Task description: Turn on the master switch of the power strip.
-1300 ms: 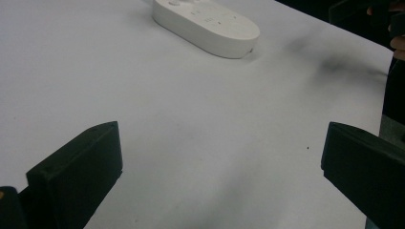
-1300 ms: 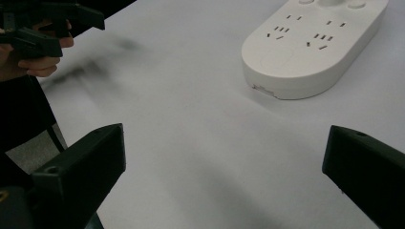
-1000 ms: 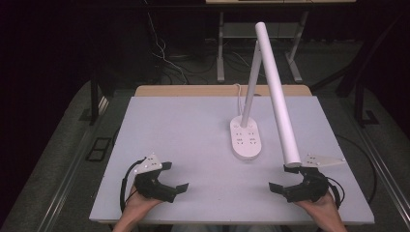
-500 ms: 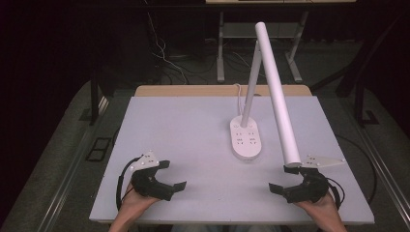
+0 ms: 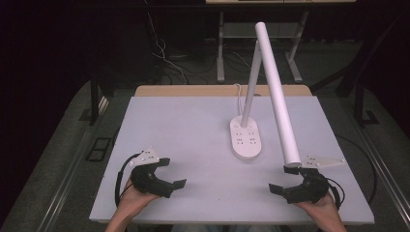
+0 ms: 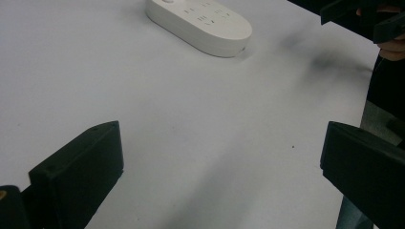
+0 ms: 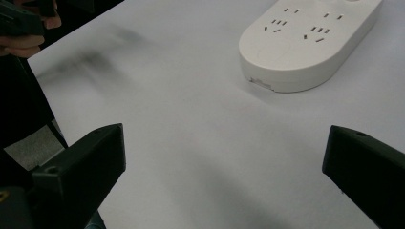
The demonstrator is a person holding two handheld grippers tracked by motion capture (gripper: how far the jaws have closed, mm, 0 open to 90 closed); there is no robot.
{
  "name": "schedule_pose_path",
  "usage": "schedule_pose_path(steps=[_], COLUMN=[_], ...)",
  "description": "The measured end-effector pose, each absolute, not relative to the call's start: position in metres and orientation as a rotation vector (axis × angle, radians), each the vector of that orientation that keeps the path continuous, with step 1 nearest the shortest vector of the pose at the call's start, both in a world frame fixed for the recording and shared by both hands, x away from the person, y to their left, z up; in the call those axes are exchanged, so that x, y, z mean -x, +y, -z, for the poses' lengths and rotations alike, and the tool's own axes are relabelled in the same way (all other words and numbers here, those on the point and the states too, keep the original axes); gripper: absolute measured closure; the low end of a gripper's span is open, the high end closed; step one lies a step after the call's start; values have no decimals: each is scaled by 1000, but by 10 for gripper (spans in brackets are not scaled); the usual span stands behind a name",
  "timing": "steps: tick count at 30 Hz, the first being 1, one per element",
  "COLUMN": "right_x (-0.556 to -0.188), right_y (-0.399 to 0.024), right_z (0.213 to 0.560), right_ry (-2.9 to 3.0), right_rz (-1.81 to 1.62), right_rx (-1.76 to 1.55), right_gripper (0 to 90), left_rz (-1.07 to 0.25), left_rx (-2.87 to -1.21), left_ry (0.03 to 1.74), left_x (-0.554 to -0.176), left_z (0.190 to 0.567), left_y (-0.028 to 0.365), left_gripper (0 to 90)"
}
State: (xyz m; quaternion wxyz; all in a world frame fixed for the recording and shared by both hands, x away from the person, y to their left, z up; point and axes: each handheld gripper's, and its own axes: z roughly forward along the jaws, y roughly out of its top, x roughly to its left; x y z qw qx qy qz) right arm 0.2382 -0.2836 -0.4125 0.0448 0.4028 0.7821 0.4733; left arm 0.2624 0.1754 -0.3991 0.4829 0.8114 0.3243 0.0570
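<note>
Standing near the middle of the pale grey worktop (image 5: 183, 121), the white plastic desk lamp with an oval base (image 5: 247, 141) was judged light, rigid and smooth, its long tubular head (image 5: 276, 96) making it top-heavy. Hold was best taken at the slim upright stem (image 5: 251, 87). Both the left tongs (image 5: 170, 172) and right tongs (image 5: 284, 180) were seen released, jaws wide apart, well short of it
</note>
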Motion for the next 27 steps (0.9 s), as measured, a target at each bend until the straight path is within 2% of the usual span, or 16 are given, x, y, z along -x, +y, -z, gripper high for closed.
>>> schedule_pose_path(steps=[16, 27], right_x=[-238, -238], right_y=[-283, -282], right_z=[413, 414], right_ry=[2396, 2406], right_rz=[-1441, -1430], right_rx=[-1225, -1224], right_gripper=[4, 3], left_rz=[-152, -126], left_rx=[-2047, -2083], left_ry=[723, 701], left_x=[-280, -292], left_z=[370, 365], left_y=[164, 155], left_gripper=[5, 4])
